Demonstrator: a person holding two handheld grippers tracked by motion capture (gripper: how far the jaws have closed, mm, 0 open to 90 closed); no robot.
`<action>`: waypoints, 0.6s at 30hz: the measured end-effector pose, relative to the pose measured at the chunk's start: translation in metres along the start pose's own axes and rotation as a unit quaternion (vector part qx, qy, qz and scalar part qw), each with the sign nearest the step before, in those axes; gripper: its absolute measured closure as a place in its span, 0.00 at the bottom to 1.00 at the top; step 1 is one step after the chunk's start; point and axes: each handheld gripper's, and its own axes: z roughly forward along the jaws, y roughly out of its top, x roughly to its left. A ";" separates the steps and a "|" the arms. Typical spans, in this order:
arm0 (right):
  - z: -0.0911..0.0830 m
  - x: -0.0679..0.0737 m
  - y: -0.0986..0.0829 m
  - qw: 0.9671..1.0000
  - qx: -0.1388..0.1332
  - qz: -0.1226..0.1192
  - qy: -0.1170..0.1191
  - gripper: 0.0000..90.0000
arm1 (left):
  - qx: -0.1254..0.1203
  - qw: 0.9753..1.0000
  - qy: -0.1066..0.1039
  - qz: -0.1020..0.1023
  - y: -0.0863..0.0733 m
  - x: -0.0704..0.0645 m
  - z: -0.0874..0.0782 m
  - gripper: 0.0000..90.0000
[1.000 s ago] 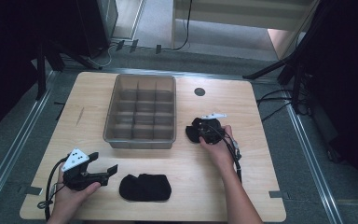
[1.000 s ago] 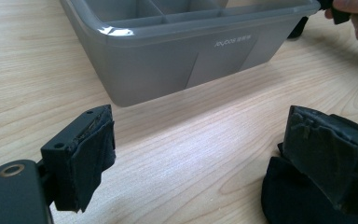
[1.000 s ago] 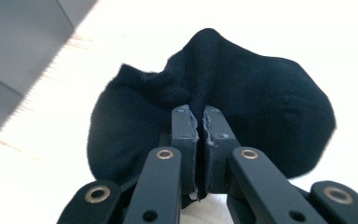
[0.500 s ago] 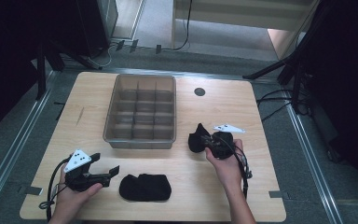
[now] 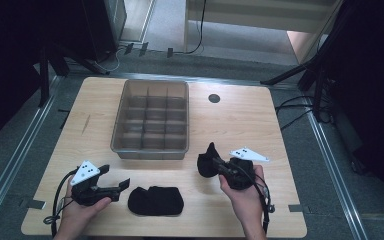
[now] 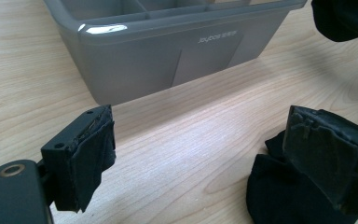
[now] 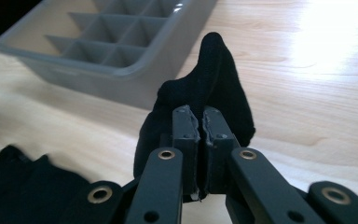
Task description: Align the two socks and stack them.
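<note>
My right gripper (image 5: 219, 166) is shut on a black sock (image 5: 205, 162), held bunched just off the tray's near right corner. In the right gripper view the sock (image 7: 214, 88) sticks up beyond the closed gripper (image 7: 200, 126). A second black sock (image 5: 155, 200) lies flat near the table's front edge. My left gripper (image 5: 115, 178) is open just left of it. In the left gripper view this gripper (image 6: 205, 154) has its right pad (image 6: 326, 154) over the edge of that sock (image 6: 275, 191), with bare wood between the jaws.
A grey divided tray (image 5: 150, 120) stands empty at the table's middle back, also seen close ahead as the tray (image 6: 168, 56) and the tray (image 7: 121, 28). A small dark round spot (image 5: 214, 98) marks the wood to its right.
My right gripper has drawn back toward the person with the black sock in it, away from the tray's right side. The left gripper and the lying sock have stayed put.
</note>
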 end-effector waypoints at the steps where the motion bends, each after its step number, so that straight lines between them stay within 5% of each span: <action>1: -0.002 0.005 -0.002 1.000 -0.001 -0.001 0.005 0.96 | 0.000 1.000 0.000 0.001 0.000 0.000 0.000 0.11; 8: -0.007 0.034 -0.013 0.999 0.008 -0.017 0.033 0.95 | -0.001 1.000 -0.006 0.004 0.002 -0.002 -0.002 0.11; 18: 0.008 0.084 -0.026 0.995 0.031 -0.048 0.083 0.95 | -0.009 1.000 -0.024 0.006 0.004 -0.006 -0.004 0.16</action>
